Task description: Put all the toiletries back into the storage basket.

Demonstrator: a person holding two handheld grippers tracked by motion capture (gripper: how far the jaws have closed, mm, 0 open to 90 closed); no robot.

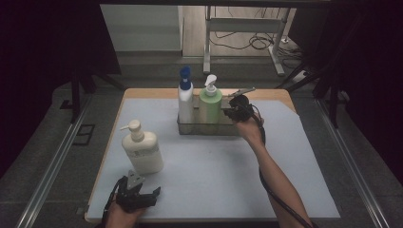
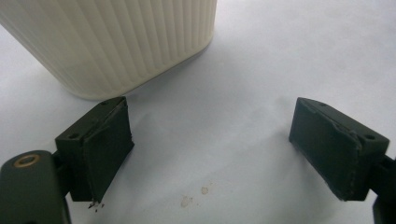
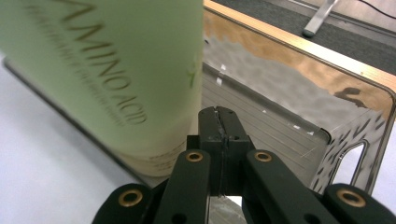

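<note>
Right claw (image 3: 218,122): closed on the metal rack's (image 3: 299,93) near rim, beside green bottle (image 3: 107,70). Left claw (image 2: 210,149): open, cream bottle (image 2: 112,42) upright just ahead, nearer it.

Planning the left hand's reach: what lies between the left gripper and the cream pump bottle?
Nothing: in the left gripper view only bare white table cover separates the open left gripper from the cream pump bottle.

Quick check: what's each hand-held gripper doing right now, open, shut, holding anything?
Left hand-held gripper: open, holding nothing, jaws near the cream pump bottle.
Right hand-held gripper: shut, apparently on the steel tray's front wall, beside the green bottle.
</note>
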